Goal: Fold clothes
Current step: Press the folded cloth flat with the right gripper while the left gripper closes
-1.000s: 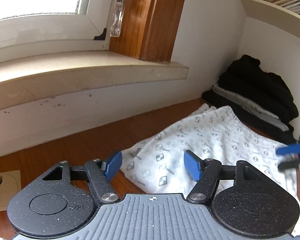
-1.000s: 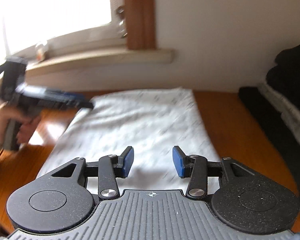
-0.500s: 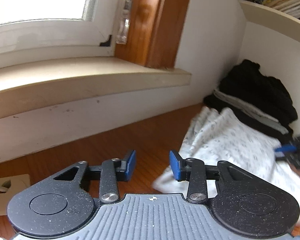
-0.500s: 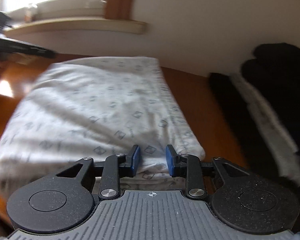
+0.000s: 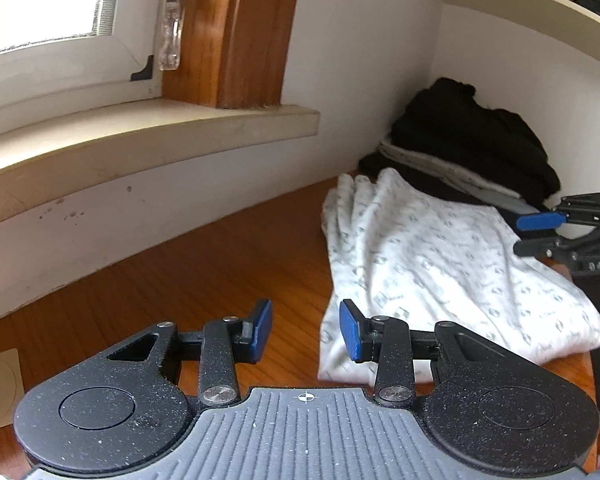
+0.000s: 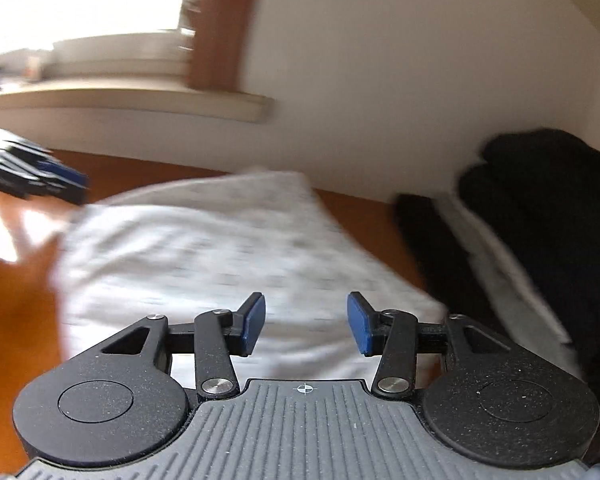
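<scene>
Bare wooden tabletop (image 5: 228,256) stretched left of the folded patterned garment (image 5: 440,264), whose far edge touched the dark clothes pile (image 5: 472,148). Left gripper (image 5: 306,330) hung spread, empty, beside its near-left corner; right gripper (image 6: 306,326) was opening, empty, above the cloth.

There was one folded white patterned garment (image 5: 440,264) at the right of the frame, and one pile of dark clothes (image 5: 472,148) above it with a single pale layer in it. Two grippers were out: the left gripper (image 5: 306,330) and the right gripper (image 6: 306,326).
</scene>
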Demonstrator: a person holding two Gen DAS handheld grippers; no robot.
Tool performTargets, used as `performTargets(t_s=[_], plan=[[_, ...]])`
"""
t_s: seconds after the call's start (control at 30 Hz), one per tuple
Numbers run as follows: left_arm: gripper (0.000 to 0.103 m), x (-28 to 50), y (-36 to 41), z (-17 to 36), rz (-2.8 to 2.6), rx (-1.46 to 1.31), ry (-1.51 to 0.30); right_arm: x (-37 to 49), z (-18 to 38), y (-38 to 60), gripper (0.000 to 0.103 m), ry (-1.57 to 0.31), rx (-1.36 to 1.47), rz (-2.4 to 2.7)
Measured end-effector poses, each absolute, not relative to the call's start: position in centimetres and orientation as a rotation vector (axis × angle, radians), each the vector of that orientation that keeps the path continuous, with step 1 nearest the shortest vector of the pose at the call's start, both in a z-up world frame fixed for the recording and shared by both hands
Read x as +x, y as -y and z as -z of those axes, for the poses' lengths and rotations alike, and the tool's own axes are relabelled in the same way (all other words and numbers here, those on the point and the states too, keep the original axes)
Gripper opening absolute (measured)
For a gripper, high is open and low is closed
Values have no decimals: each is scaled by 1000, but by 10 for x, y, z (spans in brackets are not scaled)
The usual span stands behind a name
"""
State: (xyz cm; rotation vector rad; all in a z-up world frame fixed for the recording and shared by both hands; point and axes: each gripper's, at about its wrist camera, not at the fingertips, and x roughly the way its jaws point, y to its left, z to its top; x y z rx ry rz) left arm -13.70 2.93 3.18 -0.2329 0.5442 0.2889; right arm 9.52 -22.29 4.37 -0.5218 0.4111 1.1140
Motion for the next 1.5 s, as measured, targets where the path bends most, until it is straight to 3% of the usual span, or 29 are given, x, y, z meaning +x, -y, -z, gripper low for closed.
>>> performTargets(t_s=[0.1, 0.37, 0.43, 0.47, 0.5, 0.67, 1.23, 1.3, 1.5], plan=[[47, -141, -27, -32, -260, -240, -553, 83, -32, 220, 47, -401, -582, -1124], [47, -137, -23, -17, -208, -251, -614, 114, -2, 235, 55, -481, -437, -1129], [37, -135, -25, -15, -188, -266, -608, 114, 3, 234, 56, -471, -425, -1132], [6, -135, -26, -14, -175, -273, -602, 112, 5, 234, 56, -463, -425, -1131], [0, -136, -26, -15, -181, -275, -591, 111, 6, 234, 56, -460, -424, -1132], [0, -156, -35, -36, -239, -293, -481, 112, 7, 236, 56, -461, -414, -1147], [0, -158, -38, -36, -327, -254, -512, 111, 9, 237, 56, -450, -405, -1146], [16, -155, -35, -35, -288, -256, -527, 111, 10, 238, 56, -448, -400, -1146], [16, -151, -20, -37, -212, -211, -562, 104, 4, 232, 56, -435, -453, -1116]])
